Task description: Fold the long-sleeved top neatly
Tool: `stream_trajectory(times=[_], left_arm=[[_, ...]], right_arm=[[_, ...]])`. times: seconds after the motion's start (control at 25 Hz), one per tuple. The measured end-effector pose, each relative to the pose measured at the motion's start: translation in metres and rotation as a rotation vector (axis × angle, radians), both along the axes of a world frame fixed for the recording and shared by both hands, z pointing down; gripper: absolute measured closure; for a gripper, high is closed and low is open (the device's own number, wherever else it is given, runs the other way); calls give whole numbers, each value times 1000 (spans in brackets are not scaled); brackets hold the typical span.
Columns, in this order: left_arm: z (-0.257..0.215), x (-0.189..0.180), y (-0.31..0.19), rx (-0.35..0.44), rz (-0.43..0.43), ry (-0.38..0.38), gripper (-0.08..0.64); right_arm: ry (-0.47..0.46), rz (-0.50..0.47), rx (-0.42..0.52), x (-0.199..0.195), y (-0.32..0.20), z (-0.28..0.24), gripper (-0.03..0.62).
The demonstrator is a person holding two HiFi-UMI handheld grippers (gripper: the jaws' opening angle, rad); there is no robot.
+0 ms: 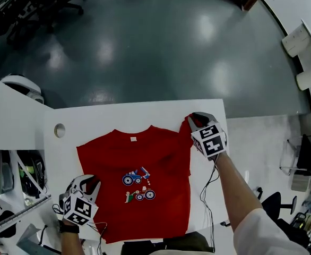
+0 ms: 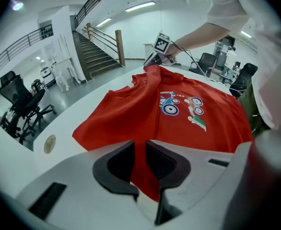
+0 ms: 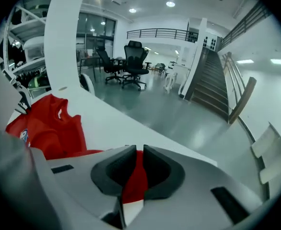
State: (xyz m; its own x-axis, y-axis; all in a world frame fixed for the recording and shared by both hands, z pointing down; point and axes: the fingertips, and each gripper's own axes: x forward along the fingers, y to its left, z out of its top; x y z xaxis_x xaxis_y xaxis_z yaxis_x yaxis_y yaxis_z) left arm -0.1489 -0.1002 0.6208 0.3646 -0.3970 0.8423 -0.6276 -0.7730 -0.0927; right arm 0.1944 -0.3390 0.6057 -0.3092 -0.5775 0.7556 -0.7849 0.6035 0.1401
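Note:
A red top (image 1: 145,163) with a tractor print (image 1: 138,184) lies flat on the white table (image 1: 108,115), neck opening towards the far edge. My left gripper (image 1: 86,187) is at the shirt's near left side, shut on a fold of red cloth (image 2: 143,169). At the far right shoulder, my right gripper (image 1: 196,120) pinches red fabric (image 3: 134,178) between its pads, a little above the table. Across the shirt in the left gripper view, the right gripper (image 2: 156,56) shows holding the raised corner.
A round hole (image 1: 59,130) sits in the table left of the shirt. The table's right edge (image 1: 224,142) runs close beside my right gripper. Grey floor lies beyond the far edge; shelving (image 1: 9,179) stands at the left, office chairs (image 3: 133,63) further off.

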Motion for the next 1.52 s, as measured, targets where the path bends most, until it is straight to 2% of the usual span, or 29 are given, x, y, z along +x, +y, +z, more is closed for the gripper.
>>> stream_trajectory(times=[0.08,0.24,0.48,0.72,1.08,1.2,1.28,1.44,1.52], left_arm=[[1,-2,1,0,-11,9,483],[3,-6,3,-1,-13,6,483],[-4,-13,-2,2,2,-35,483],[-13,-12,-9,-2,7,-74,483],[0,10,-7,-54,82,-153,483],[3,17,-8,-70,101,-178,483],[5,19,-9,-76,104,-190,483],[8,22,-10,-86,100,-210,483],[8,25,-9,-88,102,-215,483]], right_arm=[[24,-8,-18,-2,2,9,554],[34,-11,-18,-3,4,10,568],[-52,98,59,26,1,-24,571],[-109,245,131,108,16,-64,571],[-137,507,264,259,66,-117,572],[-166,566,318,298,83,-131,571],[-188,562,340,308,92,-134,571],[-187,491,346,300,99,-128,571],[-199,487,346,298,101,-126,571]])
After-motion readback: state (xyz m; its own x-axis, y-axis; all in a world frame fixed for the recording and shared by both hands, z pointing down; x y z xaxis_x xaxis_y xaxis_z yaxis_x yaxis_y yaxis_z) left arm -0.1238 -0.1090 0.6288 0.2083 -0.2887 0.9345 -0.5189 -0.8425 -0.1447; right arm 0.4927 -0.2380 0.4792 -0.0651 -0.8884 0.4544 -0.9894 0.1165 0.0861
